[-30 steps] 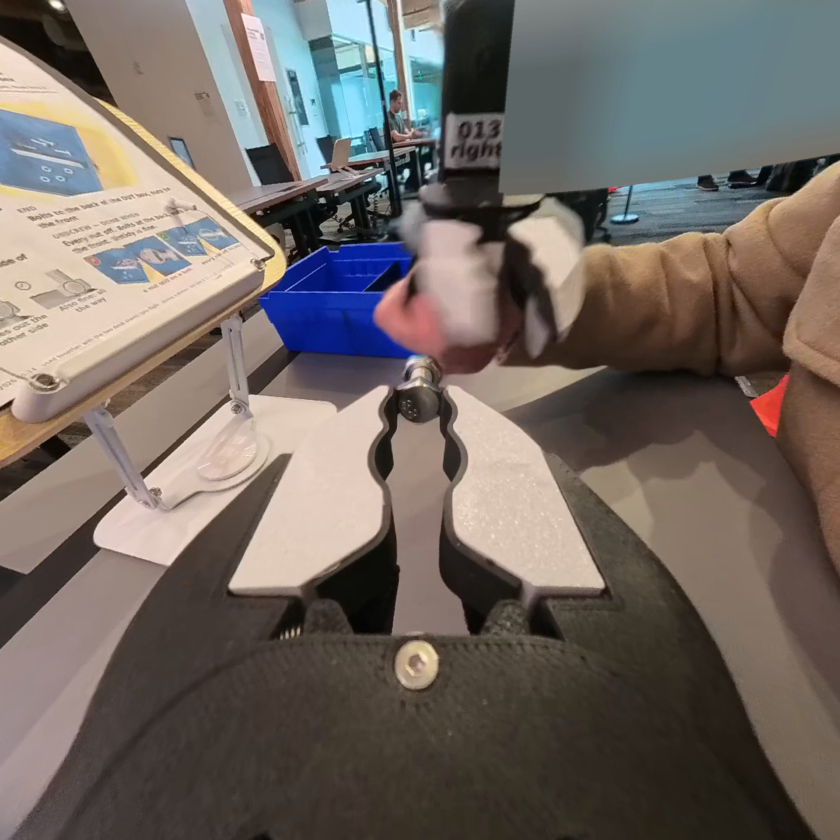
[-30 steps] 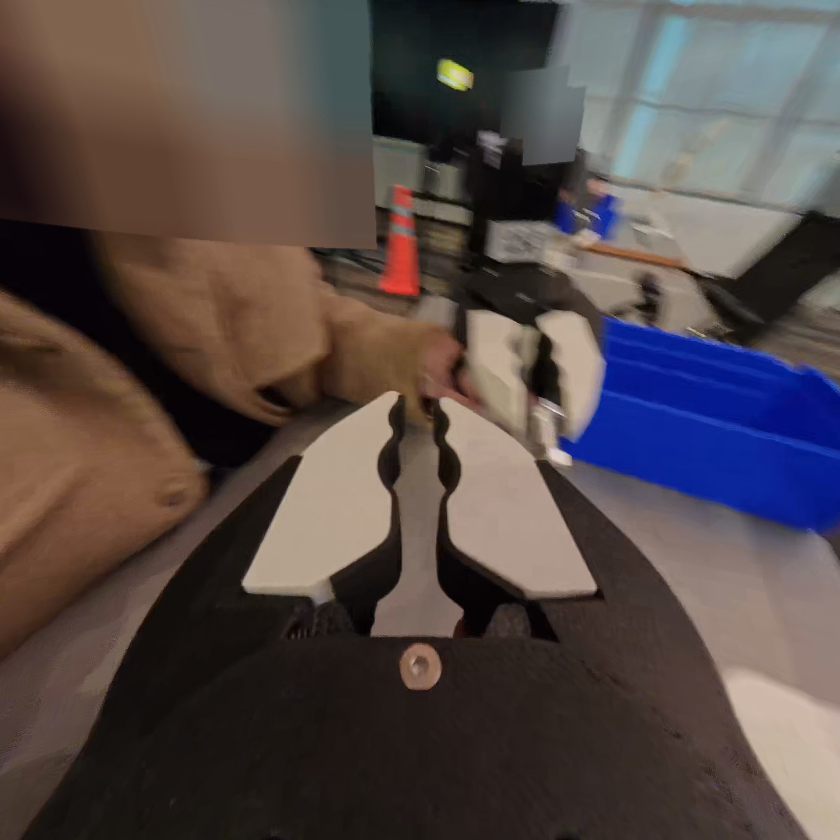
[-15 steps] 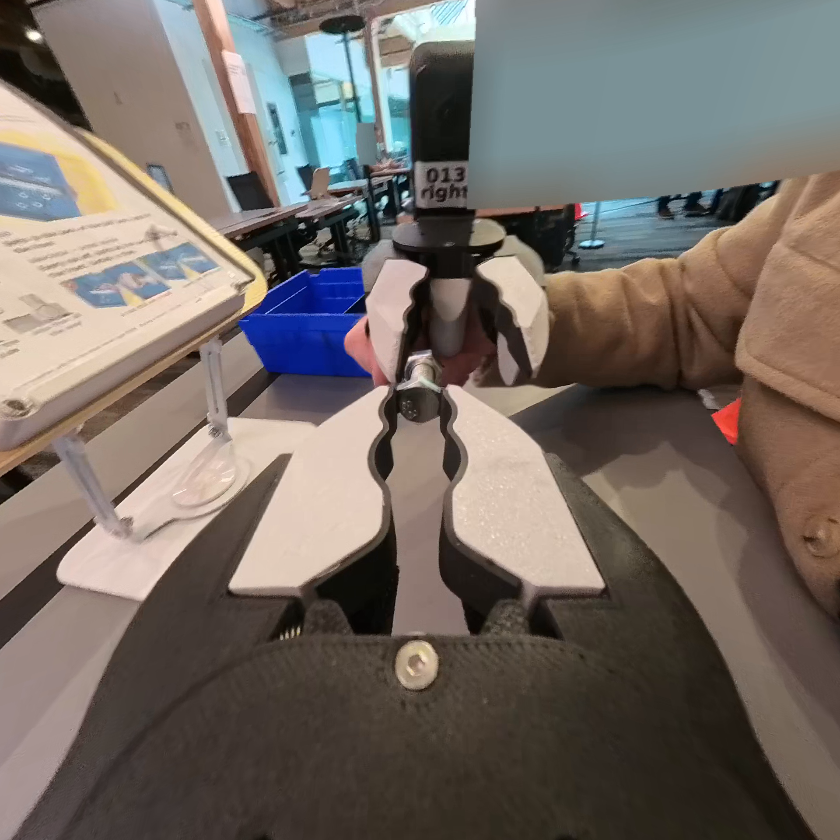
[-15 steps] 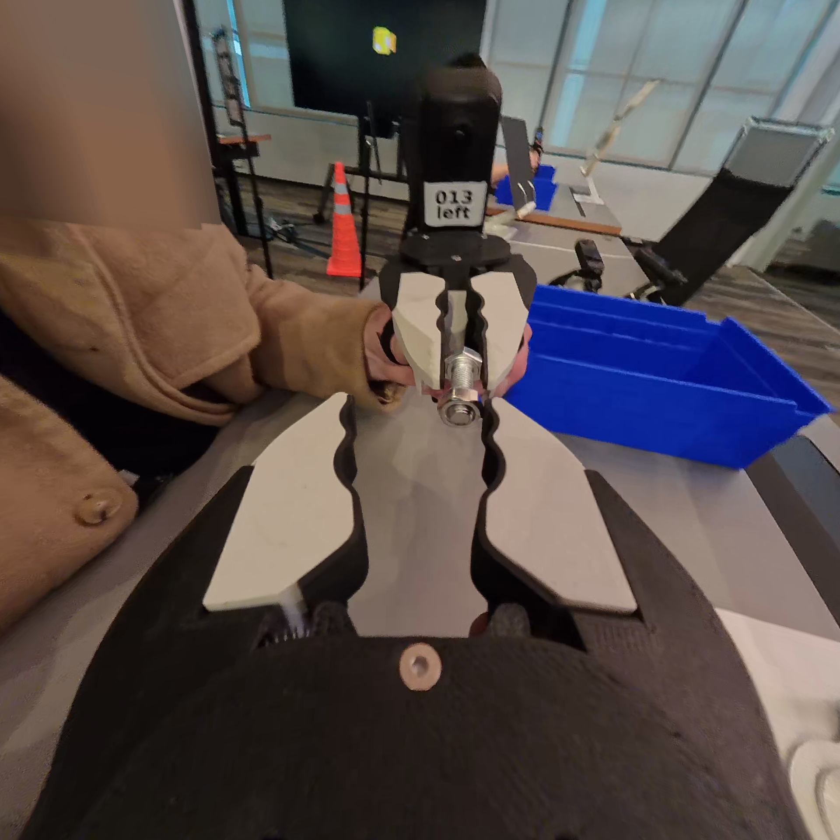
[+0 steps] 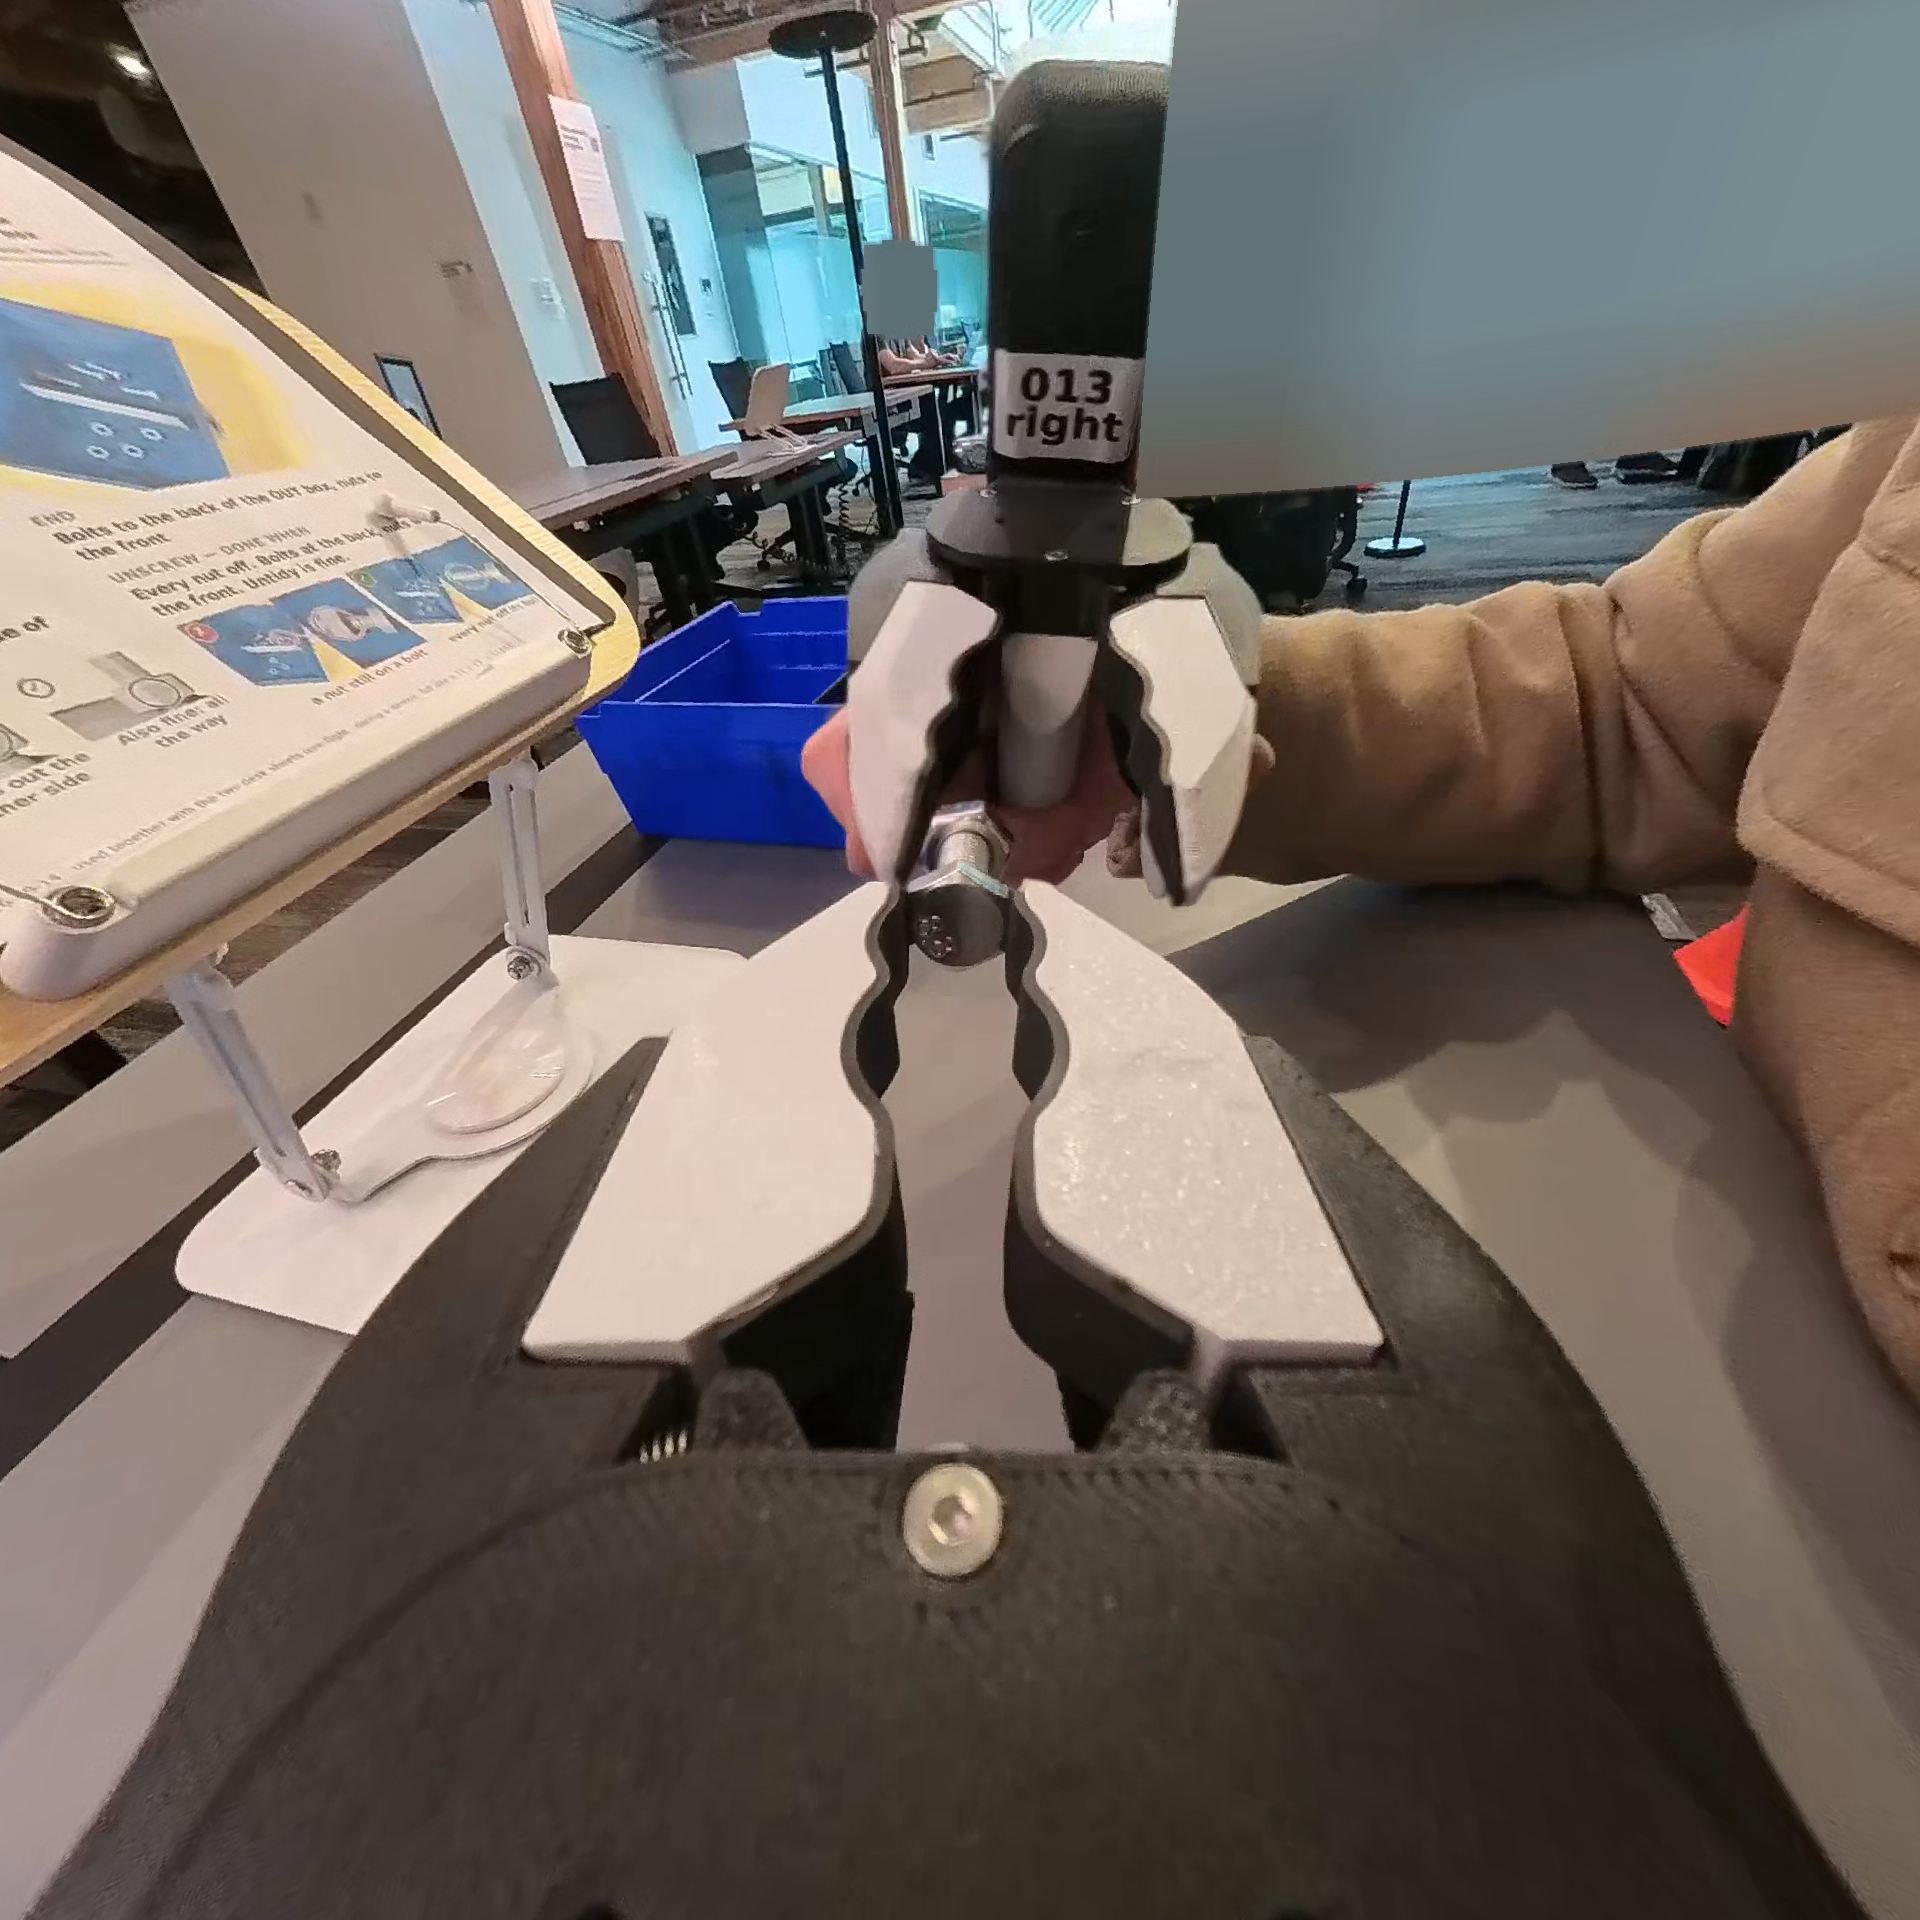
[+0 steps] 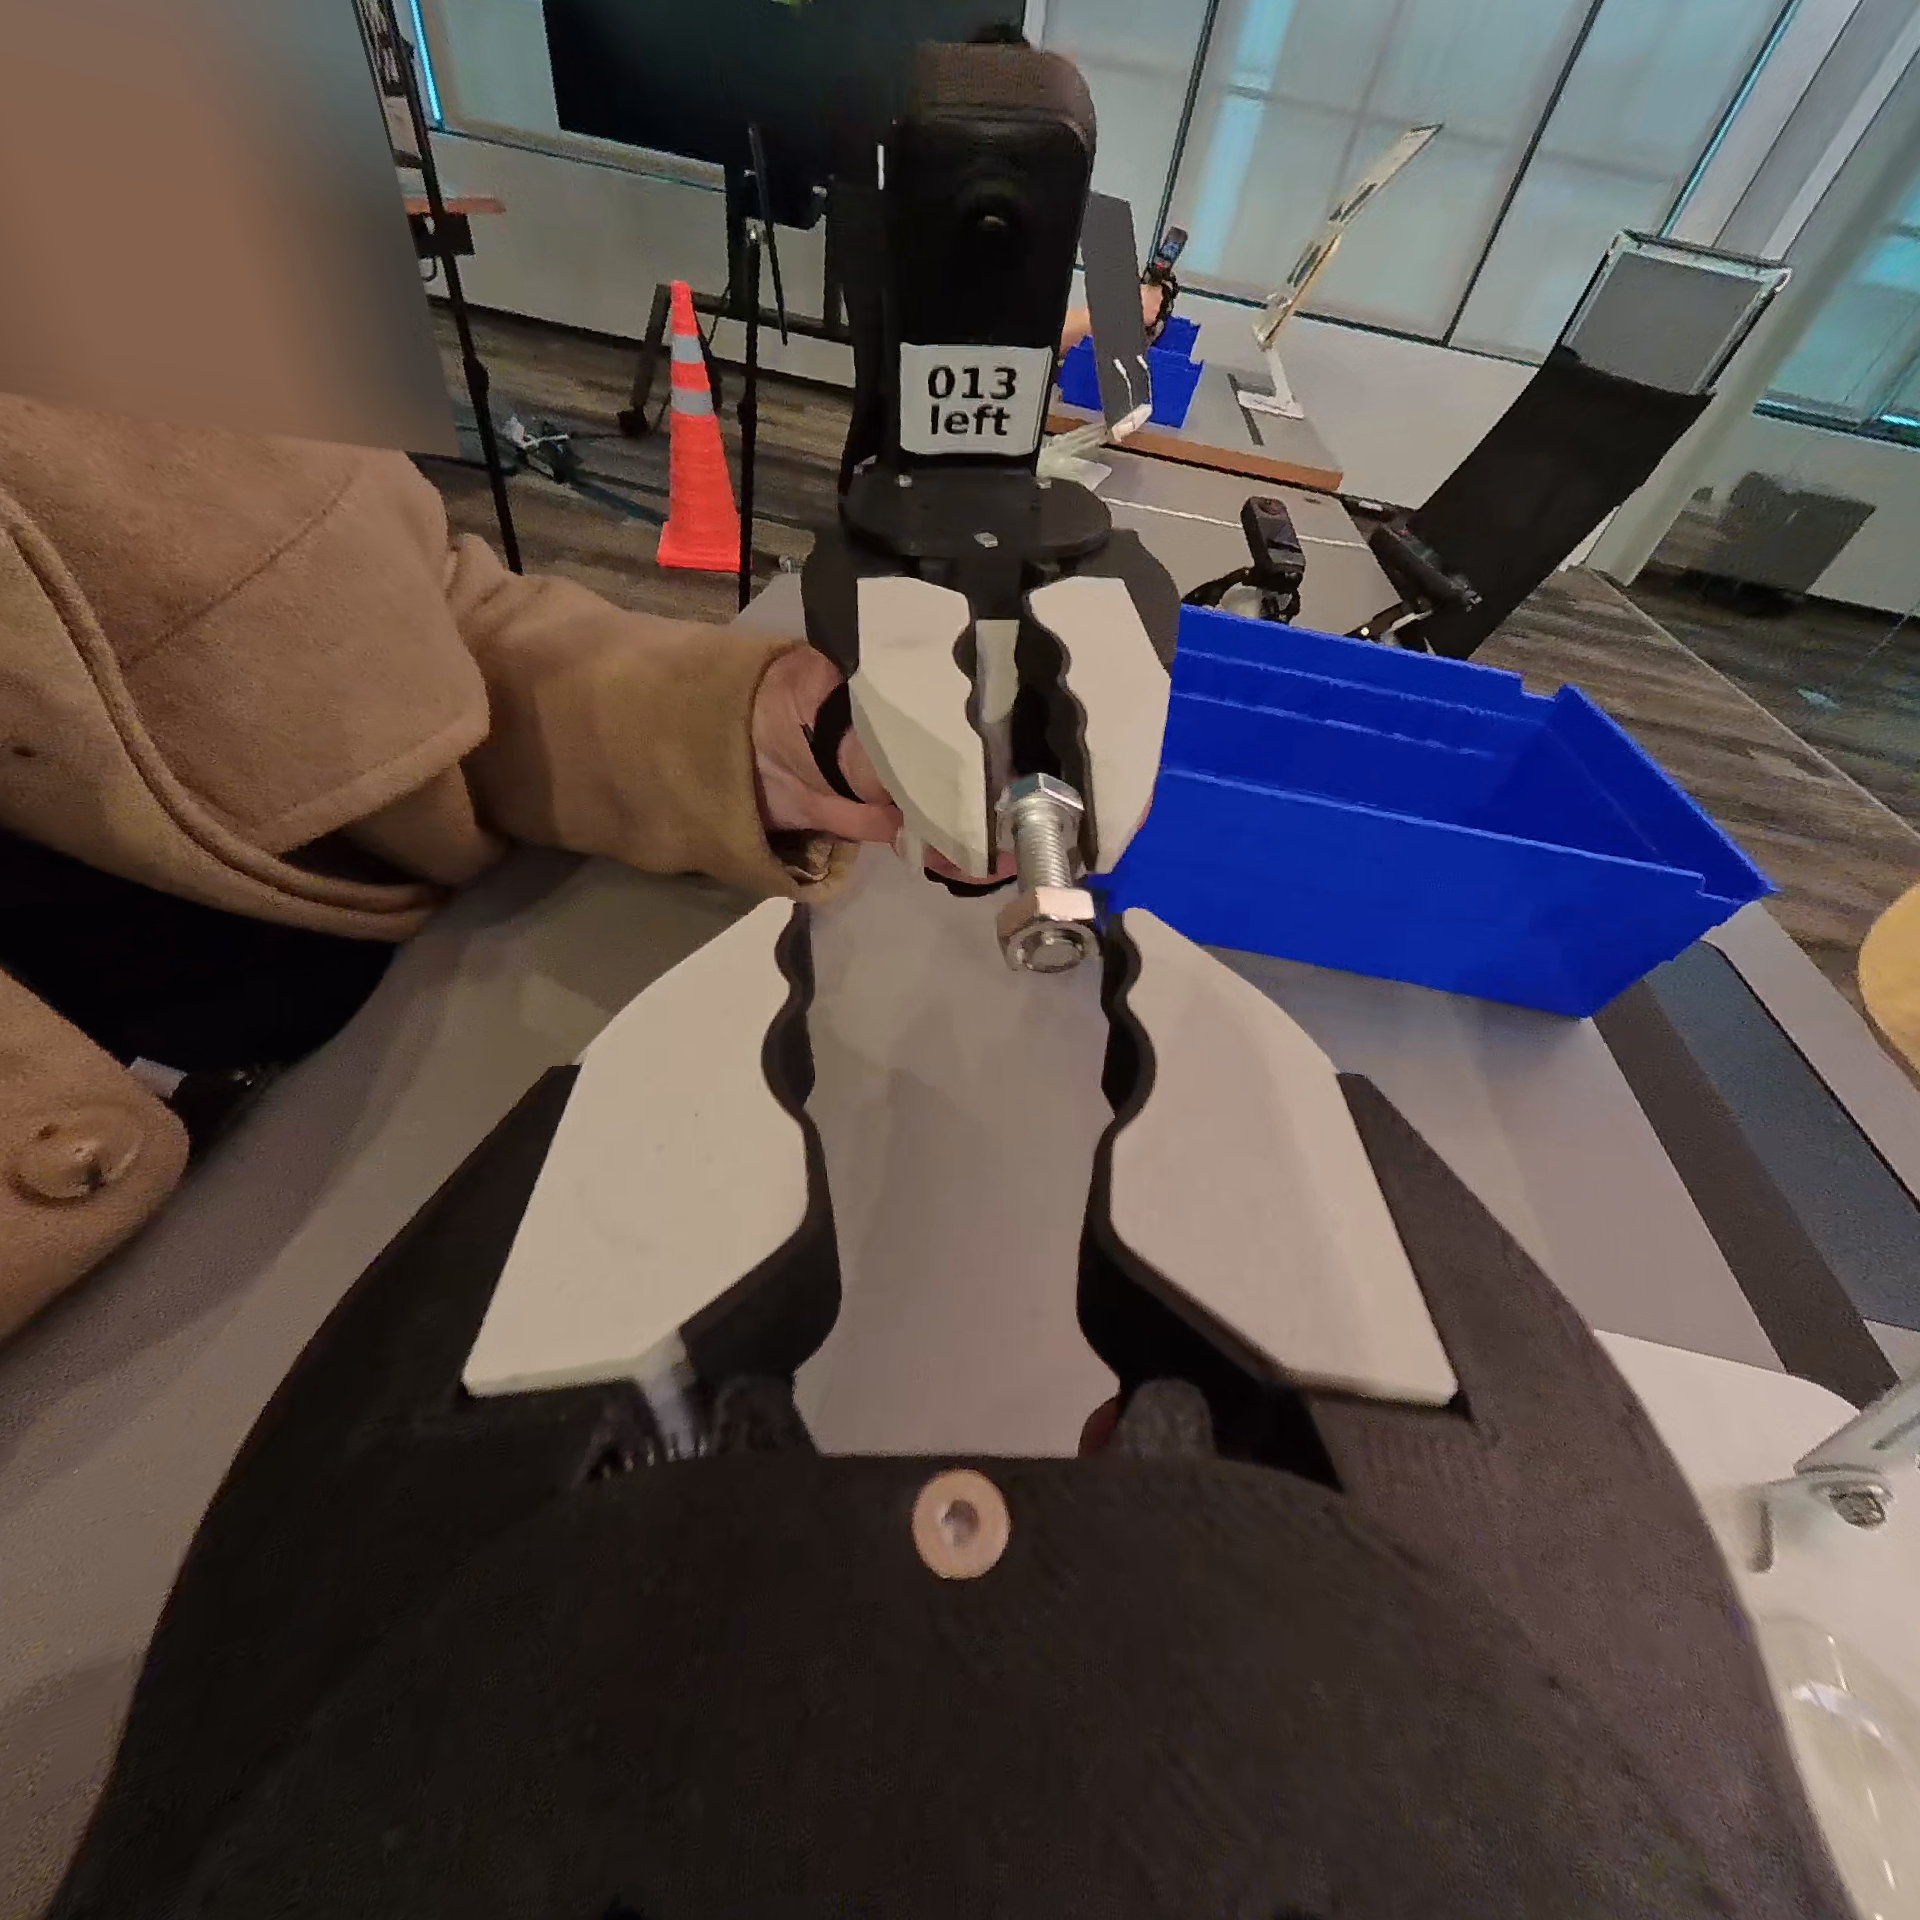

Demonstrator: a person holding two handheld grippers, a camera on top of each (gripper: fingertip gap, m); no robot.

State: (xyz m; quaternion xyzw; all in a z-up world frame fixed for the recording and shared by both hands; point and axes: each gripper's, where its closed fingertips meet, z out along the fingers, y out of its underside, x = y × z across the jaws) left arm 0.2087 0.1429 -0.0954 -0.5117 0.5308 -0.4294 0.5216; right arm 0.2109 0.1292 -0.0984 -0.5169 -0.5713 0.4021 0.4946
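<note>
My left gripper (image 5: 951, 914) is shut on the head of a silver bolt (image 5: 943, 935), held above the grey table (image 5: 1455, 1091). In the right wrist view the left gripper (image 6: 1039, 831) faces me, and the bolt (image 6: 1039, 847) sticks out toward me with a hex nut (image 6: 1044, 920) on its end. My right gripper (image 6: 956, 925) is open. The nut sits just inside its right fingertip (image 6: 1132, 935), and I cannot tell if they touch. In the left wrist view the right gripper (image 5: 1029, 883) faces me, open, with the nut (image 5: 966, 831) by one finger.
A blue bin (image 6: 1403, 862) stands on the table behind the grippers and also shows in the left wrist view (image 5: 717, 748). An instruction board (image 5: 260, 623) on a metal stand (image 5: 312, 1195) is at the left. Tan coat sleeves (image 6: 312, 675) reach in. An orange cone (image 6: 696, 447) stands on the floor. My two grippers' fingertips are within a few centimetres of each other.
My right gripper has opened wide and swung round to face the left gripper, with the nut end of the bolt now between its fingers. My left gripper stays shut on the bolt.
</note>
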